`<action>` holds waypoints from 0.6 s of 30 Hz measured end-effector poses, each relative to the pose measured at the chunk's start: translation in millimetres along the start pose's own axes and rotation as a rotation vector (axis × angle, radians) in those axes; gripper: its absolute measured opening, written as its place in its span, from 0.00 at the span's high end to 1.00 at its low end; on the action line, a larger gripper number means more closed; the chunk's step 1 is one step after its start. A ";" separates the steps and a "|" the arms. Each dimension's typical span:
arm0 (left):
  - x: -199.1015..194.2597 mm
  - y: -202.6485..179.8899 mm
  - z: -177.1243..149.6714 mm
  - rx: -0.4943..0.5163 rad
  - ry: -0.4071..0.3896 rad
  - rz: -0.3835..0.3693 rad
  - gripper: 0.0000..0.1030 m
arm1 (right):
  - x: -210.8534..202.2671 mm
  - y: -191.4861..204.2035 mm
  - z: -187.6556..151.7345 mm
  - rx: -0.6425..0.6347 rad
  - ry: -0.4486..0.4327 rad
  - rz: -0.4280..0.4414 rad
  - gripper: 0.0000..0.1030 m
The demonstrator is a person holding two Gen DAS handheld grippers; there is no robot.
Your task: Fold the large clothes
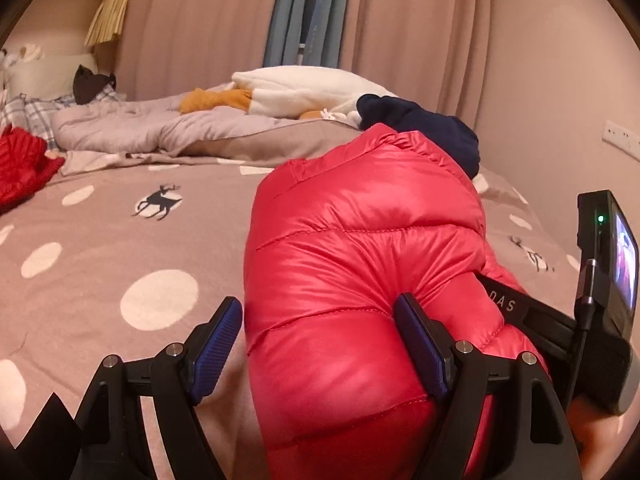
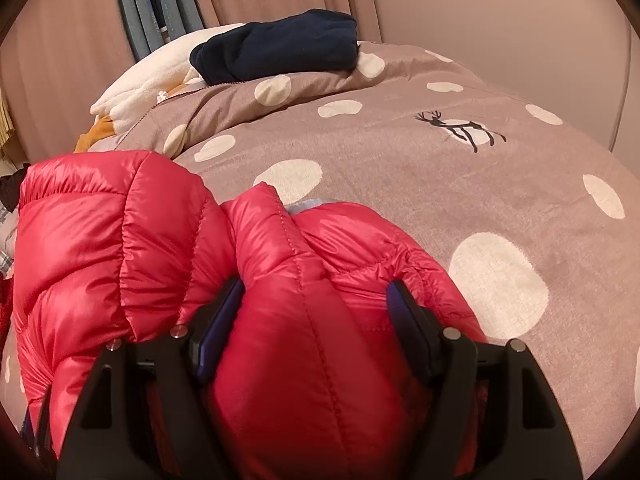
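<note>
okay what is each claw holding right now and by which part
Both claws straddle the red puffer jacket. The right claw has a puffy fold near its edge between its fingers. The left claw straddles a quilted bulge; a firm grip cannot be told.

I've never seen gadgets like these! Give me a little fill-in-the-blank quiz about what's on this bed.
1. The puffy jacket between the fingers of the right gripper is coloured ____.
2. The bedspread is printed with pale dots and dark ____.
3. A folded ____ garment lies at the far end of the bed.
4. The curtains behind the bed are ____.

Missing words: red; deer; navy; pink
</note>
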State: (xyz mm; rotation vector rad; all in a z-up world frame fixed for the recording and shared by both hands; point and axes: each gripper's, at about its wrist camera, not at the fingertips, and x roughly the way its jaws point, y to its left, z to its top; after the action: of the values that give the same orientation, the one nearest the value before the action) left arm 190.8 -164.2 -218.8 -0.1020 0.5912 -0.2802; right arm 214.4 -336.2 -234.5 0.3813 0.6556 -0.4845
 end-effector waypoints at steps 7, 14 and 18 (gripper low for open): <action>-0.5 10.9 2.1 -0.037 0.024 -0.051 0.23 | -1.2 2.0 4.1 0.021 0.011 0.018 0.25; -7.2 27.0 11.0 -0.085 0.078 -0.126 0.23 | -6.5 -7.6 4.3 0.077 0.001 0.066 0.17; -9.7 47.7 17.0 -0.200 0.143 -0.199 0.23 | -12.9 -10.4 4.7 0.104 0.005 0.078 0.12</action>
State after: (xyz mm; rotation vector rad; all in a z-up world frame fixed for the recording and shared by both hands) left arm 203.7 -115.5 -207.9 -0.3368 0.7518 -0.4230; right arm 202.3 -343.1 -224.5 0.5050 0.6194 -0.4444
